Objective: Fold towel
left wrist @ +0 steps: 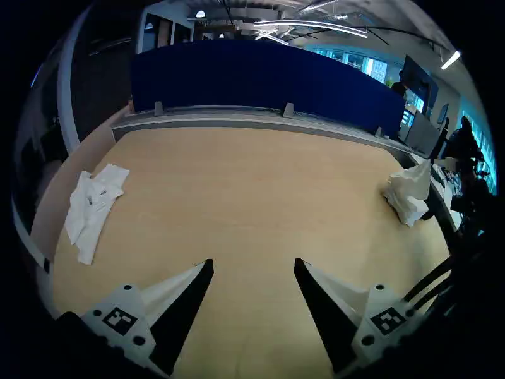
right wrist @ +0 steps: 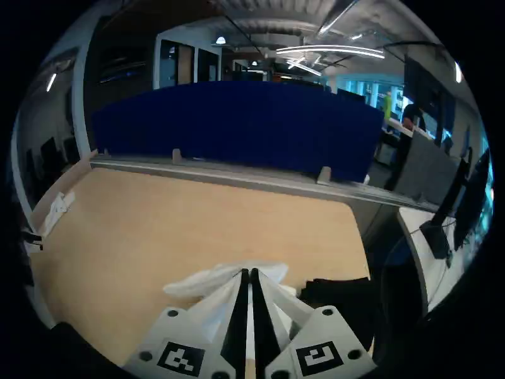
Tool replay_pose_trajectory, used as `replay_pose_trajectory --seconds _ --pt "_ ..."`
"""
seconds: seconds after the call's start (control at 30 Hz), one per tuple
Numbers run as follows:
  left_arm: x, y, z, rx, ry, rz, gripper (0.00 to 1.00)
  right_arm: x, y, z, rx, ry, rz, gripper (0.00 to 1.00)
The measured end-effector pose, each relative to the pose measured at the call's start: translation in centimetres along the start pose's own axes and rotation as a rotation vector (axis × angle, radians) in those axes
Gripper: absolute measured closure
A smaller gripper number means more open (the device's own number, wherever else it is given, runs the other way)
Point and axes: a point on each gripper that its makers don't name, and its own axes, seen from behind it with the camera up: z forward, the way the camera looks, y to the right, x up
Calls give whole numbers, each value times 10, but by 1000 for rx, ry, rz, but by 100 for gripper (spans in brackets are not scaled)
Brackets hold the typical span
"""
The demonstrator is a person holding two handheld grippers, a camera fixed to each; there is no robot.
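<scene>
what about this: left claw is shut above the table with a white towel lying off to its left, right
No: the left gripper view shows the left claw open, not shut, above the table with a white towel lying off to its left.

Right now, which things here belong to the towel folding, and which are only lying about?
Belong to the job:
crumpled towel, pinched in the right tongs
second towel, at the other end of the table
left tongs, open

Only lying about:
black item beside the crumpled towel
blue divider behind the table
</scene>
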Motion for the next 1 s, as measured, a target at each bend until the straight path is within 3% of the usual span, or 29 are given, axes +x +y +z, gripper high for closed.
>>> replay_pose_trajectory --seconds 0.27,0.57,0.77,1.0 --pt "1 9 3 -12 -4 9 5 -62 20 -10 -58 -74 54 96" --pt "3 14 1 -14 -3 21 5 -120 40 -6 -128 -165 127 96" --pt "2 14 -2 -12 -4 19 5 -141 49 -4 -172 -197 144 96" --pt "0 17 -3 -14 -6 25 5 -143 52 -6 -180 -191 146 97"
